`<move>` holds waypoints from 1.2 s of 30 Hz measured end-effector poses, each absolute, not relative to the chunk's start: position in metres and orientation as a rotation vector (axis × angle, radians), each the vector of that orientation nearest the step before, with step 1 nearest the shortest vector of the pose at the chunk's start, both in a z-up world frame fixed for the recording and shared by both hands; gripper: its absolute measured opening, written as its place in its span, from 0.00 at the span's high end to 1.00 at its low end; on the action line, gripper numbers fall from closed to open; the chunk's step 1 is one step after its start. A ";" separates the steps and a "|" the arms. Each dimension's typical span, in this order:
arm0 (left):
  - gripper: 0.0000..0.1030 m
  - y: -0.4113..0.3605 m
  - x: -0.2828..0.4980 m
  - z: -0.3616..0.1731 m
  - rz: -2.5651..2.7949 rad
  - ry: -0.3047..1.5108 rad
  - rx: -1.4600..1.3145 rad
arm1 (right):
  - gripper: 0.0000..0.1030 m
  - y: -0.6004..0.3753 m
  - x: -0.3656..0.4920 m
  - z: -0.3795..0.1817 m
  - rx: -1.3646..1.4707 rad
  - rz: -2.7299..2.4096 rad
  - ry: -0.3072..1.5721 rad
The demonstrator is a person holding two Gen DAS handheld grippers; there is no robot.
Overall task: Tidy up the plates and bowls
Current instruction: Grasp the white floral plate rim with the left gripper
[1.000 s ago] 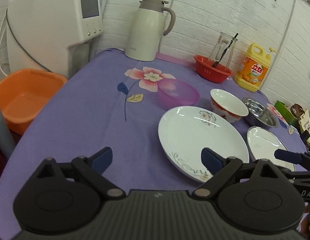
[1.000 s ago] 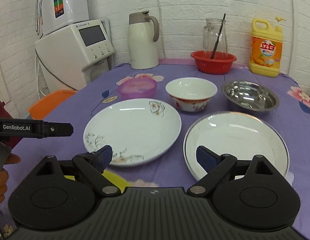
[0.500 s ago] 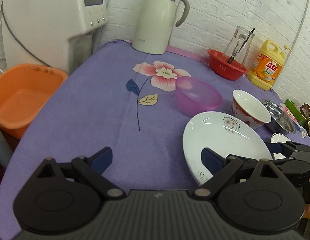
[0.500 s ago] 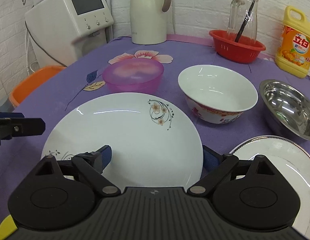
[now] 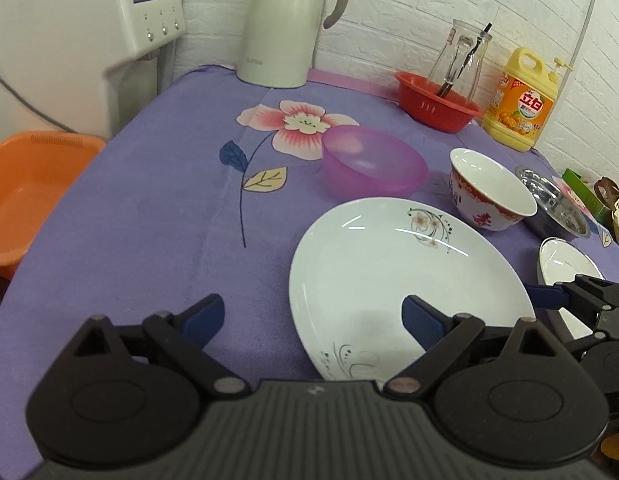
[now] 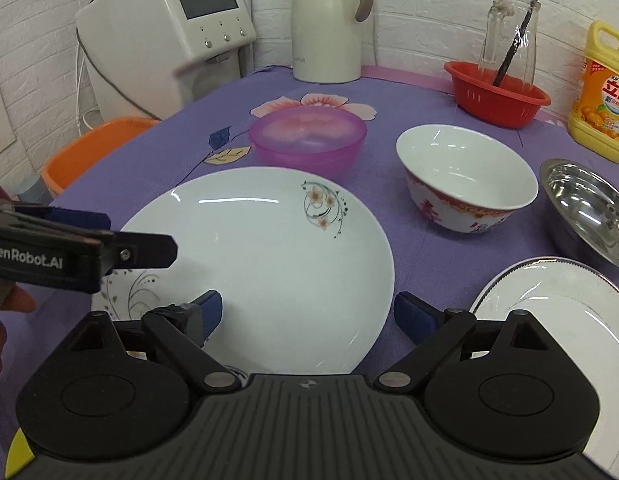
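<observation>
Both grippers hang over the near edge of a purple flowered tablecloth (image 6: pixel 409 128), each with its jaws spread wide and nothing between them. The left gripper (image 5: pixel 311 314) has one blue pad over bare cloth and the other over the near part of a big white flowered plate (image 6: pixel 269 264); the right gripper (image 6: pixel 307 314) straddles that plate's near right rim without touching it. To the right lies a second white plate (image 6: pixel 557 308) with a dark rim. Farther back stand a pink plastic bowl (image 6: pixel 307 138), a white bowl with red pattern (image 6: pixel 467 176) and, at the right edge, a steel bowl (image 6: pixel 589 208). Along the far wall sit a cream jug (image 6: pixel 327 20), a red basket (image 6: pixel 497 98) holding a glass jar, and a yellow soap bottle (image 6: pixel 603 96). An orange tub (image 5: pixel 25 188) sits off the table's left.
</observation>
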State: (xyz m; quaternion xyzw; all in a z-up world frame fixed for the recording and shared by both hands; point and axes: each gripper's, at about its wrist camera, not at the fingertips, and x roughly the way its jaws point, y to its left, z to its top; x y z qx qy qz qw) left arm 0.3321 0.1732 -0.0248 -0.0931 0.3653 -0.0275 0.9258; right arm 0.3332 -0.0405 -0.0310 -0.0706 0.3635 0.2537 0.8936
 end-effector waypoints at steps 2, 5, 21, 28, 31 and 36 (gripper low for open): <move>0.09 0.167 0.335 -0.027 -0.045 0.751 -0.161 | 0.00 -0.042 0.336 -0.034 -0.131 0.542 0.777; 0.09 0.162 0.339 -0.032 -0.042 0.765 -0.140 | 0.00 -0.043 0.339 -0.035 -0.126 0.579 0.795; 0.20 0.138 0.346 -0.033 -0.121 0.770 -0.095 | 0.00 -0.034 0.335 -0.034 -0.168 0.602 0.790; 0.20 0.134 0.340 -0.010 -0.137 0.719 -0.102 | 0.00 -0.040 0.325 -0.017 -0.148 0.550 0.727; 0.20 0.131 0.332 0.000 -0.148 0.698 -0.103 | 0.00 -0.045 0.318 -0.009 -0.131 0.542 0.713; 0.20 0.126 0.307 0.012 -0.162 0.674 -0.098 | 0.00 -0.054 0.297 0.000 -0.104 0.537 0.703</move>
